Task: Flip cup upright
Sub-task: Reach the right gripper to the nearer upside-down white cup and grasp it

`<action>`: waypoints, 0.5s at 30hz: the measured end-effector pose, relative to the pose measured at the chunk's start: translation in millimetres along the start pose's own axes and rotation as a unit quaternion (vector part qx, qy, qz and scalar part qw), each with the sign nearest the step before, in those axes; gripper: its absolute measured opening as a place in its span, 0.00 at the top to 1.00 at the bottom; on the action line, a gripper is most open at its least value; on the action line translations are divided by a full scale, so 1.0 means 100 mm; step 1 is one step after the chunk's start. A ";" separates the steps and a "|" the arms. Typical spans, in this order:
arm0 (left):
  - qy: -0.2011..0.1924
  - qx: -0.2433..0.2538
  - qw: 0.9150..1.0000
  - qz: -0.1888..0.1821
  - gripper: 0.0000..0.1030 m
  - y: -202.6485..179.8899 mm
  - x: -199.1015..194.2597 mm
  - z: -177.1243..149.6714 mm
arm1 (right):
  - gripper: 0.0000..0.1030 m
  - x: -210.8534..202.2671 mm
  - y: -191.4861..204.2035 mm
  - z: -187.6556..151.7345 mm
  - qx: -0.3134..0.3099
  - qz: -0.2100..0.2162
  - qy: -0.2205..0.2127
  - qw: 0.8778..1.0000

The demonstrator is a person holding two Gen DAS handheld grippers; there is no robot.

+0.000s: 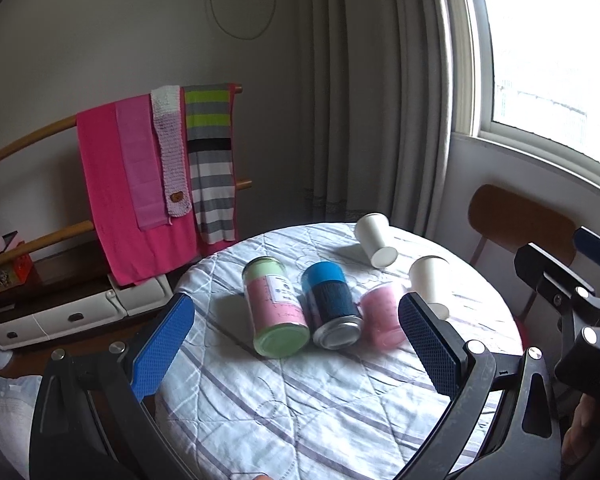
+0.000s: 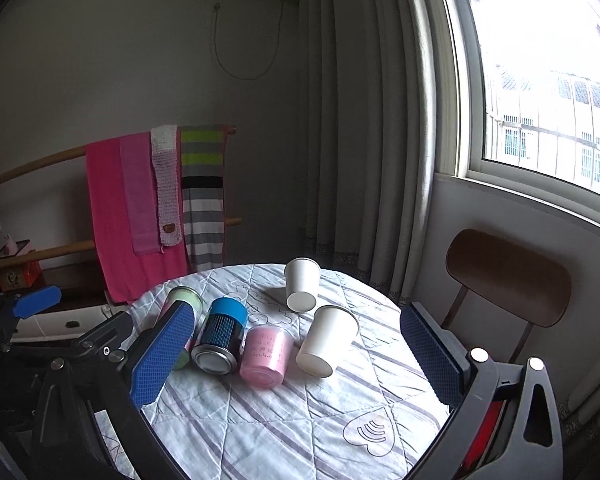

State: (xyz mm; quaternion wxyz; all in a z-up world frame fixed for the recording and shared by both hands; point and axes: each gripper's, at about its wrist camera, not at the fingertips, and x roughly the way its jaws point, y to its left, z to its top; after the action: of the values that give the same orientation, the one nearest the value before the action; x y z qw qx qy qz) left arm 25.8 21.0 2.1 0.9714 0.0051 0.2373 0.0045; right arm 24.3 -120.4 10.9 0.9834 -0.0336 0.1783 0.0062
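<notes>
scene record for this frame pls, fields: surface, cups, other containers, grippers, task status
surface: round table under a white quilted cloth with purple-grey stripes
cups: far white paper cup and near white paper cup, both lying on their sides, apart from each other
other containers: green-pink jar, blue can, pink cup, all on their sides, in a row side by side
grippers: left gripper open, right gripper open, both above the table, holding nothing
task status: no cup upright yet
</notes>
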 end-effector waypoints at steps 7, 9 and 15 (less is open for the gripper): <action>0.011 -0.011 1.000 0.007 0.00 0.15 0.27 0.09 | 0.00 0.34 0.00 0.09 -0.002 0.013 0.022 1.000; 0.010 -0.017 1.000 0.010 0.00 0.18 0.37 0.13 | 0.00 0.50 -0.01 0.13 0.002 0.016 0.035 0.999; 0.027 -0.028 0.999 0.015 0.00 0.26 0.81 0.28 | 0.00 1.05 -0.03 0.26 0.018 0.023 0.081 0.996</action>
State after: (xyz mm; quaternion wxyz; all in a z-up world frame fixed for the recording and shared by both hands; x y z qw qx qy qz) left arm 110.3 48.1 -10.2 0.9642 -0.0186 0.2632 0.0263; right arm 131.8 -122.0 -1.6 0.9657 -0.0118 0.2585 0.0223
